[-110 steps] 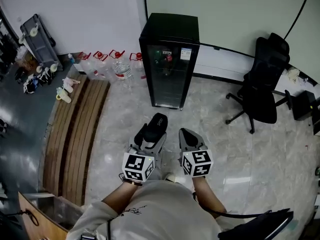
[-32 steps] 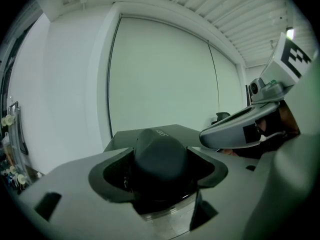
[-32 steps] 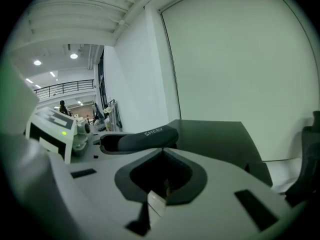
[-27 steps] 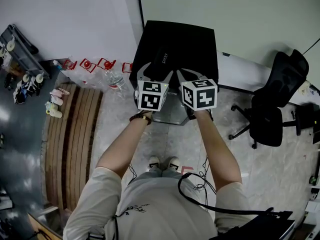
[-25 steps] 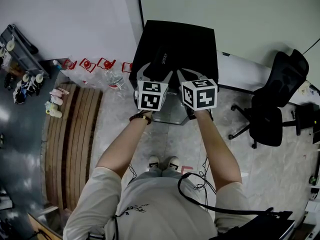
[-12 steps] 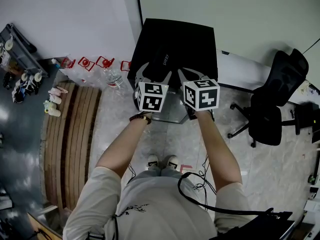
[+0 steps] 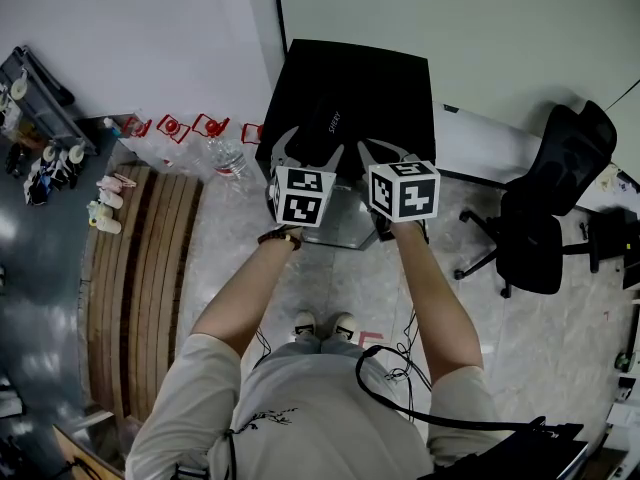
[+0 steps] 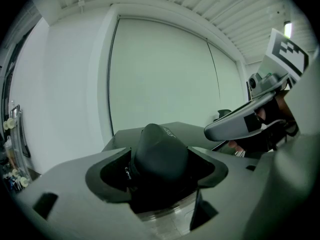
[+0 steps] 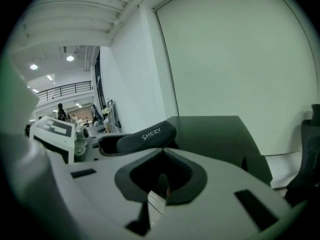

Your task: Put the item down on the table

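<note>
Black case (image 8: 160, 151) clamped between left claw (image 7: 308, 151) jaws.

Black case (image 7: 328, 133) with white lettering; black cabinet (image 7: 390, 78); black chair (image 7: 555, 218); pale grey marbled floor (image 7: 560, 368); white wall (image 7: 150, 28).

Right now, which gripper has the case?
The left gripper: its jaws are clamped on the black case. The right gripper is shut with nothing between its jaws.

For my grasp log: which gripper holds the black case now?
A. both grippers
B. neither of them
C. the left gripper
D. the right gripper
C: in the left gripper view the left gripper has its fingers closed on the black case; the right gripper holds nothing.
</note>
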Available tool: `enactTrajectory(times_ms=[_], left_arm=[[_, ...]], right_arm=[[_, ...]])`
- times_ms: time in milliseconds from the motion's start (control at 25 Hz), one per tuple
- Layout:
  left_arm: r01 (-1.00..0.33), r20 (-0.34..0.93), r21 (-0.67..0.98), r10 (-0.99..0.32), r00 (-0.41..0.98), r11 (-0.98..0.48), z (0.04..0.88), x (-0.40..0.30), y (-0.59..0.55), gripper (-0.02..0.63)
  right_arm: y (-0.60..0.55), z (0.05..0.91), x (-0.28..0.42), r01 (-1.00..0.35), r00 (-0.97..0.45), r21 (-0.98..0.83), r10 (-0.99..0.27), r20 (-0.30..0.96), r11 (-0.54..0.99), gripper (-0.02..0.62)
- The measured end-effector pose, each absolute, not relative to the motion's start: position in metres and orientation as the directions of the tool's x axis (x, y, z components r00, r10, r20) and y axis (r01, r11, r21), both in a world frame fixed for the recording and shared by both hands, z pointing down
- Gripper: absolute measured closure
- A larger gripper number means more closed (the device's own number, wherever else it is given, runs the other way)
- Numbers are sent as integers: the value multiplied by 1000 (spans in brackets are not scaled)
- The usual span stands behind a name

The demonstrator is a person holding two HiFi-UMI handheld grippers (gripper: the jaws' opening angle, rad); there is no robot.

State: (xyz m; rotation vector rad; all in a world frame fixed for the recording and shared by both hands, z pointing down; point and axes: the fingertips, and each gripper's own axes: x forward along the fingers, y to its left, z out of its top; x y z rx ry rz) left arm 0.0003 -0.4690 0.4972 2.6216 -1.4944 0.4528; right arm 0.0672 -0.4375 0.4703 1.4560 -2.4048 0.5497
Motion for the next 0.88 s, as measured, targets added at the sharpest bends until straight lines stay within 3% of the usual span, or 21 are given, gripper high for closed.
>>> enactTrajectory(times_ms=[320, 560, 760, 880], left_arm=[[-835, 253, -115, -829, 499, -538, 459, -2, -450, 268], [-844, 226, -48, -829, 512, -534, 429, -21, -411, 270], [-781, 289, -44, -756, 587, -623, 439, -7, -339, 270], [-766, 294, -11, -734, 613, -643, 456, -5, -292, 352]], right_arm=[[-434, 469, 71, -891, -453, -187, -786, 421, 414, 589], [-399, 445, 66, -885, -465, -164, -798, 384, 436, 589], [-340, 437, 58, -881, -472, -154, -805, 359, 448, 589], [-298, 447, 54, -884, -468, -160, -811, 352, 440, 589]])
